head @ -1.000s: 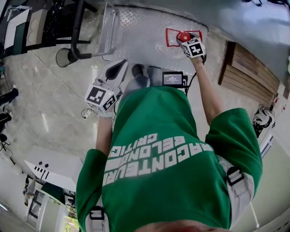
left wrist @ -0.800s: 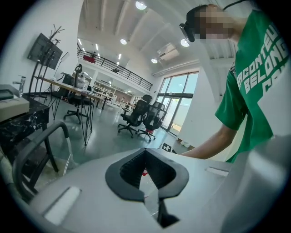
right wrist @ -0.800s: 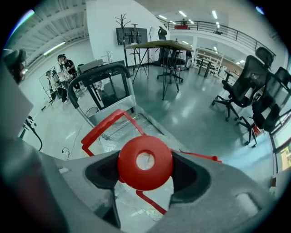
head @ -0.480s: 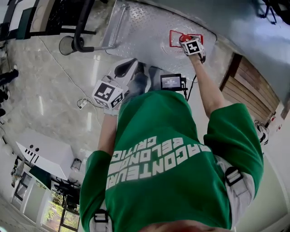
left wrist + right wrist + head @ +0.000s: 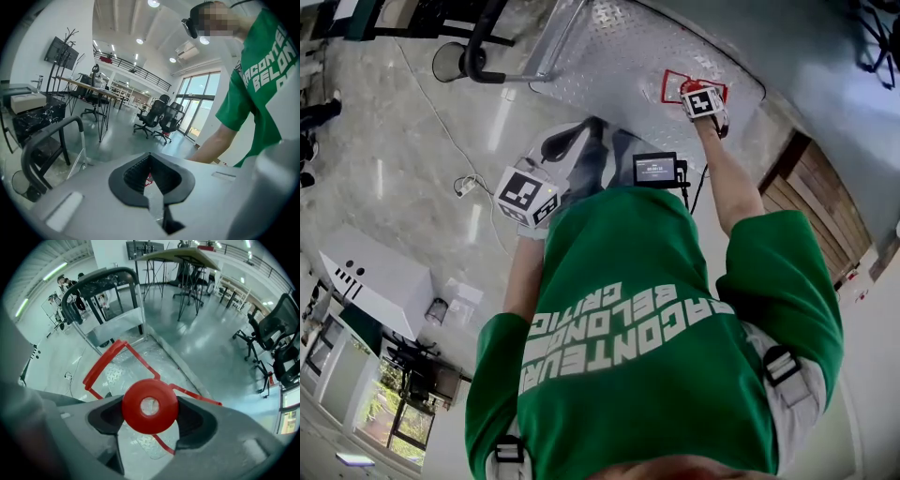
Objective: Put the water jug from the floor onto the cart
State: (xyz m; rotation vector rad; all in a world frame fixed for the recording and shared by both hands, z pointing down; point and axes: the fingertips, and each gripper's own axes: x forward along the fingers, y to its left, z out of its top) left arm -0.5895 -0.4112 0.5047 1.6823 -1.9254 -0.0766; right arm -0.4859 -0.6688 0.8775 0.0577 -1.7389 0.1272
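The water jug point(image 5: 679, 82) is brought lower over the cart point(image 5: 614, 56).
Its red cap point(image 5: 150, 406) is clamped between the wide-set jaws of the right gripper point(image 5: 150, 408), jug below them; the left gripper point(image 5: 150, 165) is closed, empty; set-down is judged near.

Bright, even light from ceiling lamps point(image 5: 139, 41); glare streaks on the glossy floor point(image 5: 473, 225); strong fisheye bending, dark corners.
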